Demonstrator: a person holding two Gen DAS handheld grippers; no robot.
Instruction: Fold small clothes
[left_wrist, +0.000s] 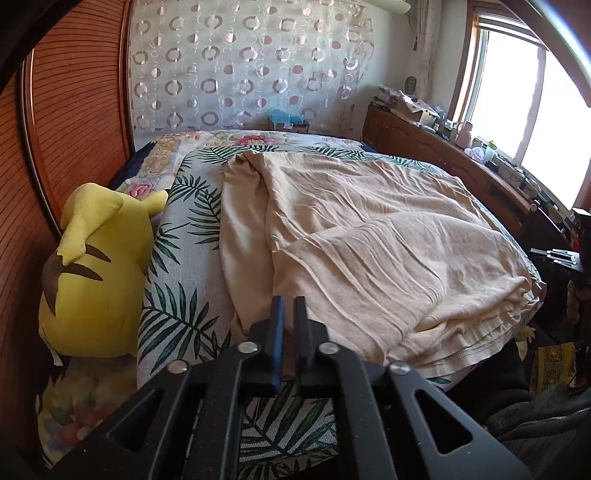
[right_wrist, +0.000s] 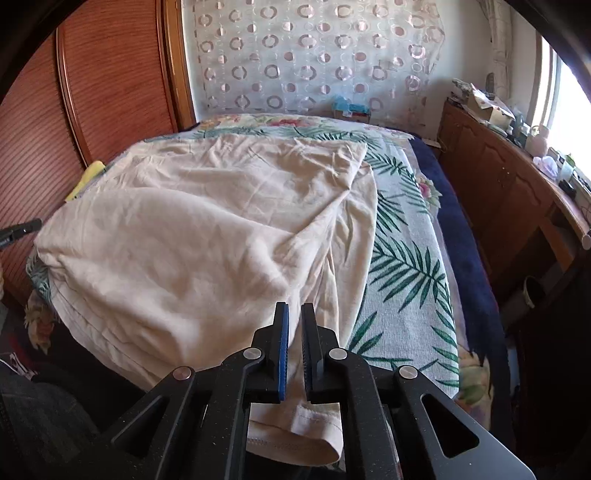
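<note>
A beige garment (left_wrist: 369, 240) lies spread and wrinkled on the leaf-print bed cover (left_wrist: 184, 258); it also shows in the right wrist view (right_wrist: 207, 229). Its hem hangs over the near bed edge. My left gripper (left_wrist: 289, 306) is nearly shut over the garment's left near edge, with a strip of beige cloth between its jaws. My right gripper (right_wrist: 294, 314) is nearly shut over the garment's right near part, with cloth between the jaws and a hemmed sleeve end (right_wrist: 295, 432) hanging below them.
A yellow plush toy (left_wrist: 99, 269) lies at the bed's left side against a wooden wardrobe (left_wrist: 74, 129). A cluttered wooden sideboard (right_wrist: 517, 184) runs along the right under the window. A patterned curtain (right_wrist: 314, 55) hangs behind the bed.
</note>
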